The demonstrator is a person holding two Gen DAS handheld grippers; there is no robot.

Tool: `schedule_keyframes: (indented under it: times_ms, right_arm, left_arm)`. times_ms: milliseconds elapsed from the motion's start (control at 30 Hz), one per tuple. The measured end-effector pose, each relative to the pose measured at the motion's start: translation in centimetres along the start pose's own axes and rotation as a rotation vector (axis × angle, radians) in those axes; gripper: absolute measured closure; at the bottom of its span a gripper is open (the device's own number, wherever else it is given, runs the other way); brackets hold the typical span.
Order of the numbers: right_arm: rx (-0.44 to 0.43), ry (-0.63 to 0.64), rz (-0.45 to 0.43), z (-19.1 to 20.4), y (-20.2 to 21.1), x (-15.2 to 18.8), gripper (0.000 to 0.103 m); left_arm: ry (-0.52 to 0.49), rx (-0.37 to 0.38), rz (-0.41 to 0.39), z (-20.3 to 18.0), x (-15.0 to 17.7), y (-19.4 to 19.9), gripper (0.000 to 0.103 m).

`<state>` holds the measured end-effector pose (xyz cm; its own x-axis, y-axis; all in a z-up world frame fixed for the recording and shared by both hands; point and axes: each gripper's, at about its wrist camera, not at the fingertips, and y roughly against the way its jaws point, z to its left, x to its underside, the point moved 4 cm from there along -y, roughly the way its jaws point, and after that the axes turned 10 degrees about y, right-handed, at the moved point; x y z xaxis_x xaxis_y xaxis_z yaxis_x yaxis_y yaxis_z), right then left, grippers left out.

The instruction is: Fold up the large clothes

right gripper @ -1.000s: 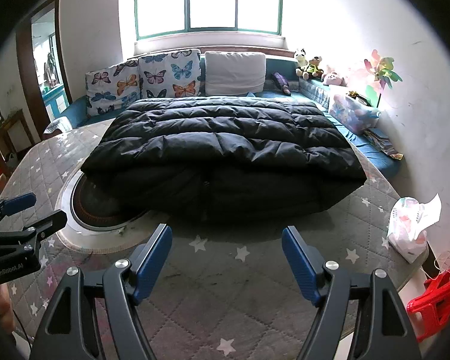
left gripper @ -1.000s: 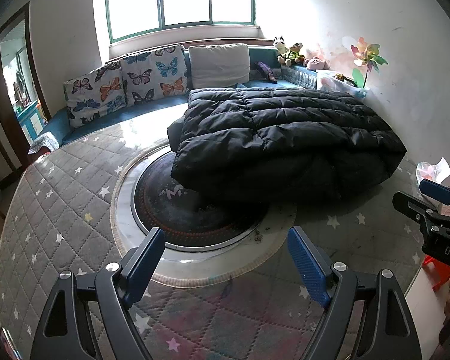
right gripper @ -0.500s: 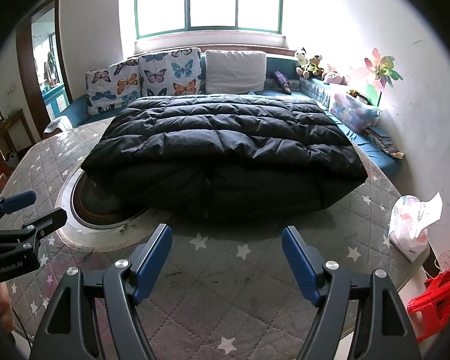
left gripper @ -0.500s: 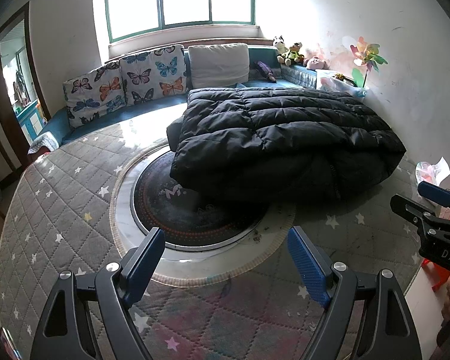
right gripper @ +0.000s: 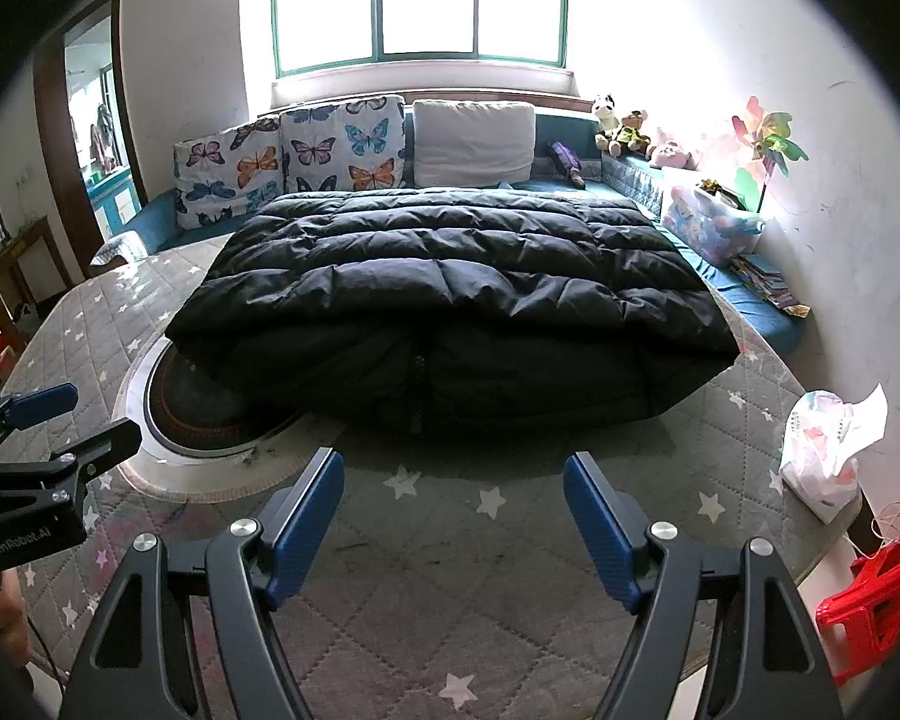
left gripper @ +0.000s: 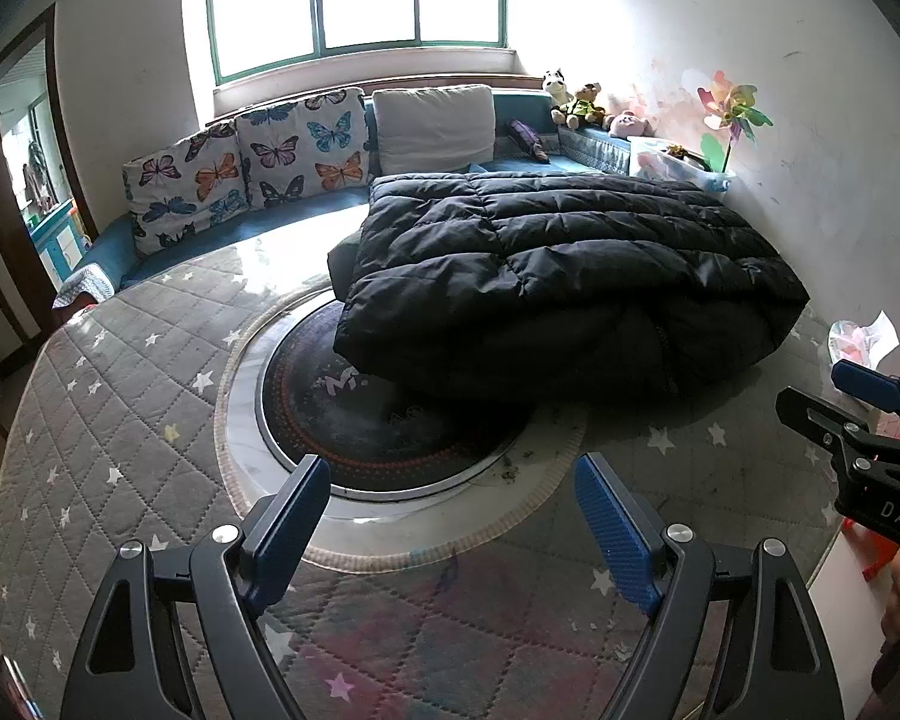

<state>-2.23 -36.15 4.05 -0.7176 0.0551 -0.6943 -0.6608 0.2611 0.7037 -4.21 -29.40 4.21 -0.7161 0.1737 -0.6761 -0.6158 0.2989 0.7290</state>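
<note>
A big black quilted down coat (left gripper: 546, 276) (right gripper: 450, 300) lies folded over on the grey star-patterned table cover (left gripper: 120, 408) (right gripper: 480, 570), its zip facing me in the right wrist view. My left gripper (left gripper: 450, 495) hovers open over the cover's near edge, short of the coat, with nothing between its blue pads. Open and empty too, my right gripper (right gripper: 453, 486) hangs just in front of the coat's near hem. Each gripper shows at the side of the other's view, the right gripper (left gripper: 858, 414) and the left gripper (right gripper: 60, 420).
A round dark inset with a white ring (left gripper: 354, 420) (right gripper: 168, 408) sits in the table, partly under the coat. A white plastic bag (right gripper: 828, 450) lies at the right edge, a red stool (right gripper: 882, 594) below it. Cushions (left gripper: 270, 162) and toys (right gripper: 624, 126) line the blue bench behind.
</note>
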Motion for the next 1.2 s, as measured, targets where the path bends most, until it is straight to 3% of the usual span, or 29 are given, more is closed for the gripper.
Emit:
schedule_keyframes:
  times_ms: [1200]
  right_arm:
    - [-0.010,0.003,-0.001,0.10,0.10,-0.23,0.020]
  left_arm:
    - [-0.014,0.018,-0.020,0.34,0.04,0.51,0.014]
